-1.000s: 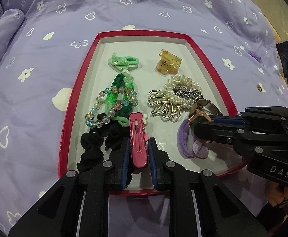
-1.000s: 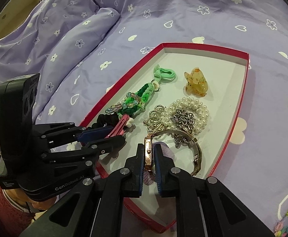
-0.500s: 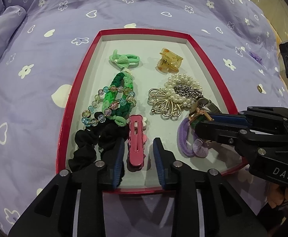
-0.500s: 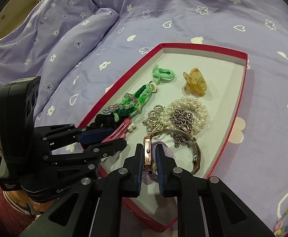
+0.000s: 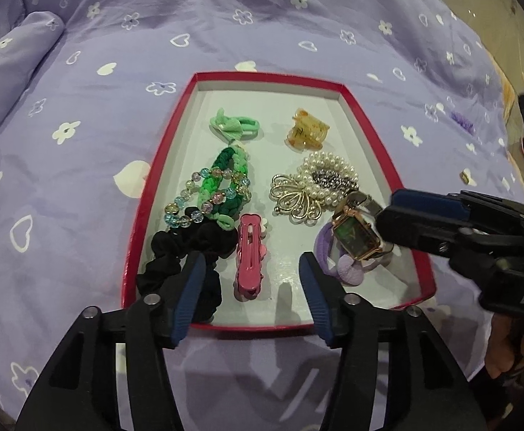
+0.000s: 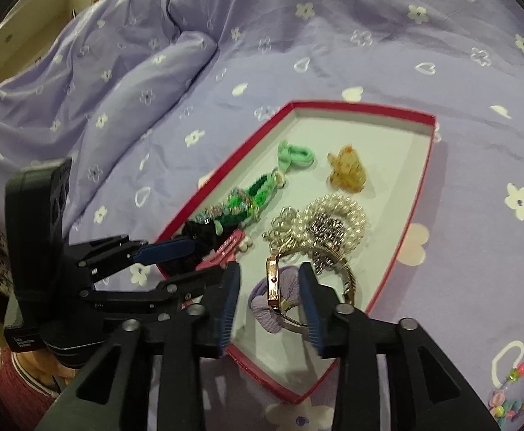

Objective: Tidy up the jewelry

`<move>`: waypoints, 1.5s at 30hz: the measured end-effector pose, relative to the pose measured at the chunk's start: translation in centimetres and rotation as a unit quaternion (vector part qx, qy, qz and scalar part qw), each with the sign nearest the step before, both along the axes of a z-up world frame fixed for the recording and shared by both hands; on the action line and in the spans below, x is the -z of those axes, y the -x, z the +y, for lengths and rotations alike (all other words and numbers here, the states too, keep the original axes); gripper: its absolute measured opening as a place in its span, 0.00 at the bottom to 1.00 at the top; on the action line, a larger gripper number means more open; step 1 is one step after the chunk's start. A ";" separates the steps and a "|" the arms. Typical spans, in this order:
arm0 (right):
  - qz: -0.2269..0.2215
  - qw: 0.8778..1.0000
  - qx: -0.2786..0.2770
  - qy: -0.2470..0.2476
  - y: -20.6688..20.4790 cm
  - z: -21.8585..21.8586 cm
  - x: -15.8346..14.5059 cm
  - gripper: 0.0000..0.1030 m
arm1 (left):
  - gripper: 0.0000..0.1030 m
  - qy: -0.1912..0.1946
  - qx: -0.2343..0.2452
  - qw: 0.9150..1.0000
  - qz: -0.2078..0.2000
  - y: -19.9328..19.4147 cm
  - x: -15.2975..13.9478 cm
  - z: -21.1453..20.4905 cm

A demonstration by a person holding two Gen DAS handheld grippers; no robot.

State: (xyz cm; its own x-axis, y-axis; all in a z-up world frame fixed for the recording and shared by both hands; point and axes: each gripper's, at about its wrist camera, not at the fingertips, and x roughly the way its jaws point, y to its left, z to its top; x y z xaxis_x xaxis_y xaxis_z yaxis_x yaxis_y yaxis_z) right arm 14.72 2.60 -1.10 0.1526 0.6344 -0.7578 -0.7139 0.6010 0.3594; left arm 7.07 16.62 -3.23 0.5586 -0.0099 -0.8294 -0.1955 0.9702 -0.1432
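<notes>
Where both clasped before, left claw [image 5: 249, 274] spread, right claw [image 6: 269, 291] spread.

The red tray [image 5: 380, 151] has a smooth, matt white floor that looks like card. In it, the pink clip [image 5: 249, 255] is shiny plastic. Beside the clip lies a black scrunchie [image 5: 176, 251] of soft, crinkly cloth. The watch [image 5: 357, 233] has a shiny gold metal frame and glossy glass. The pearl bracelet [image 5: 328, 176] gleams. Under the tray, the purple blanket [image 5: 82, 186] is soft cloth.
</notes>
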 end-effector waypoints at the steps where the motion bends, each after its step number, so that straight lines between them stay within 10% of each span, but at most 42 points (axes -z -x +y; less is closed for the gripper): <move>1: -0.004 1.000 0.006 -0.006 0.0 -0.4 -0.4 0.44 | 0.56 0.005 -0.004 1.000 -0.004 0.2 -0.1 0.1; 5: -0.005 0.999 0.029 -0.028 0.0 -1.9 -1.3 0.61 | 0.76 0.024 -0.026 0.999 -0.013 1.2 -0.5 0.4; 14: 0.008 0.995 0.069 -0.069 0.3 -4.5 -1.9 0.77 | 0.80 0.054 -0.062 0.996 -0.033 3.3 -1.2 0.9; 37: 0.035 0.987 0.102 -0.119 4.1 -8.7 -1.1 0.82 | 0.86 0.064 -0.100 0.992 -0.048 7.5 -1.7 -0.8; 45: 0.032 0.987 0.097 -0.126 5.1 -9.4 -0.7 0.85 | 0.87 0.002 -0.117 0.991 -0.057 9.0 -2.1 -2.3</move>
State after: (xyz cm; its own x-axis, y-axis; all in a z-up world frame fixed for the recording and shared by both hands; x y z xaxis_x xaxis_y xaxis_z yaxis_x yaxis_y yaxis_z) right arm 9.59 -6.82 -0.43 0.2462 0.7673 -0.5921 -0.5646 0.6101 0.5559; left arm -1.97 14.29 -1.09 0.6367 0.1277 -0.7605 -0.3973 0.8995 -0.1816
